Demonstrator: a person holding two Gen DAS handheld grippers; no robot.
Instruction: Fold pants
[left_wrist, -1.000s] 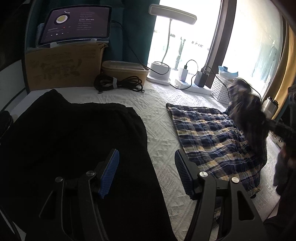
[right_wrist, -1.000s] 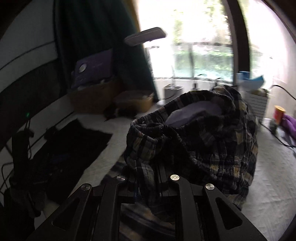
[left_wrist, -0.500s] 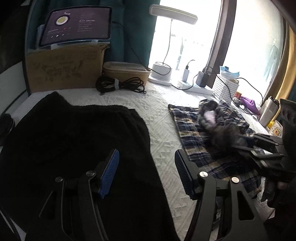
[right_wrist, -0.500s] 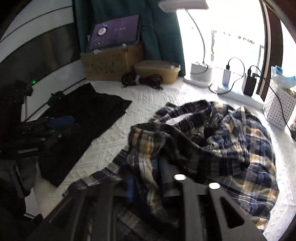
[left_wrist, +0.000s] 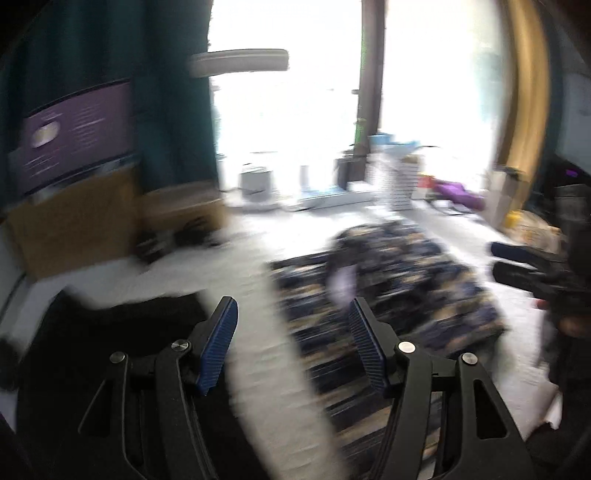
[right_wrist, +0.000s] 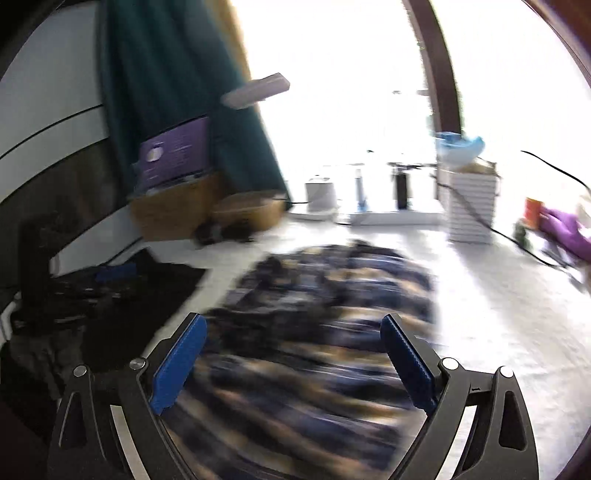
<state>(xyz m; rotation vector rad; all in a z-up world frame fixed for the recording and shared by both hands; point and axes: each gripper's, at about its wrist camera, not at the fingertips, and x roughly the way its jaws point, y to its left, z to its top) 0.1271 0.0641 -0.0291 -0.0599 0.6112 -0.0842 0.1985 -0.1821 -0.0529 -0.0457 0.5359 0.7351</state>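
Spreading wide at the bottom of the right wrist view, right gripper (right_wrist: 291, 360) with ribbed blue fingers (right_wrist: 177, 363) opening, nothing pinched, plaid cloth lying just below the gap. Hovering low in the left wrist view, left gripper (left_wrist: 293, 343) with fingers (left_wrist: 218, 345) parted and opening a little, gripping nothing. Resting mid-frame on the white, textured tabletop (right_wrist: 476, 314): the plaid pants (right_wrist: 332, 295), soft navy-and-tan check, heaped over themselves in a rumpled mound. Judging by the bunching, one rough fold down, smoothing and further folds still wanting. Lying at lower left, a flat black garment (left_wrist: 110, 332). Blurring at the back, a cardboard box (left_wrist: 74, 225), teal curtain (right_wrist: 177, 92) and bright window.
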